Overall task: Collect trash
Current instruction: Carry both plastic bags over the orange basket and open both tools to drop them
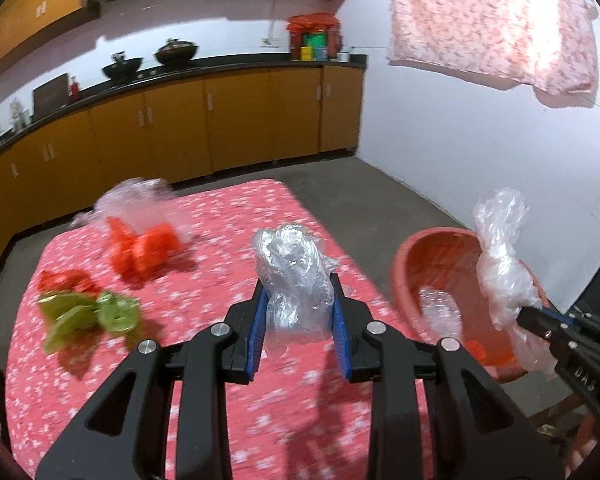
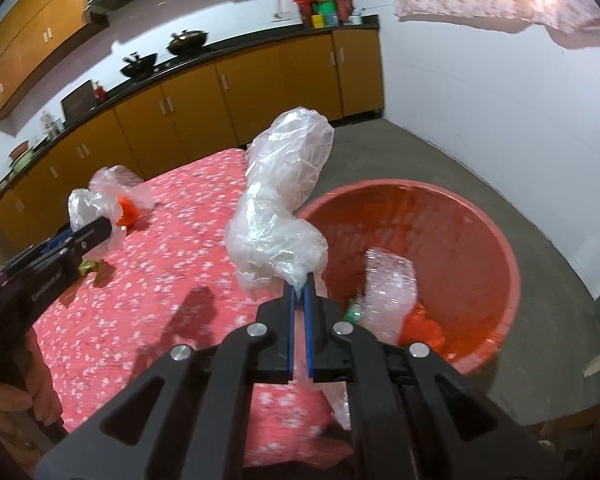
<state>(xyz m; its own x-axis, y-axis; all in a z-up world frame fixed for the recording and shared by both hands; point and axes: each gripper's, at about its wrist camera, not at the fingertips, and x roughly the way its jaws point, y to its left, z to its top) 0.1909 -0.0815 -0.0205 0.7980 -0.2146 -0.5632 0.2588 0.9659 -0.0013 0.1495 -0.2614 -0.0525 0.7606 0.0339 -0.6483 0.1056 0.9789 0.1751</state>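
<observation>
My left gripper (image 1: 298, 280) is shut on a crumpled clear plastic bag (image 1: 290, 268) above the red flowered tablecloth (image 1: 220, 380). My right gripper (image 2: 299, 294) is shut on a long white plastic bag (image 2: 280, 208), held over the near rim of the red basin (image 2: 480, 220). The basin (image 1: 424, 252) sits off the table's right edge and holds a clear plastic piece (image 2: 388, 284) and red and green scraps. On the table lie a green wrapper (image 1: 84, 316), a red wrapper (image 1: 66, 280), an orange-red bag (image 1: 144, 252) and a clear bag (image 1: 132, 196).
Wooden kitchen cabinets (image 1: 180, 128) with a black counter and woks (image 1: 176, 52) run along the back wall. A flowered cloth (image 1: 492, 24) hangs at the upper right. Grey concrete floor (image 2: 440, 152) lies behind the basin.
</observation>
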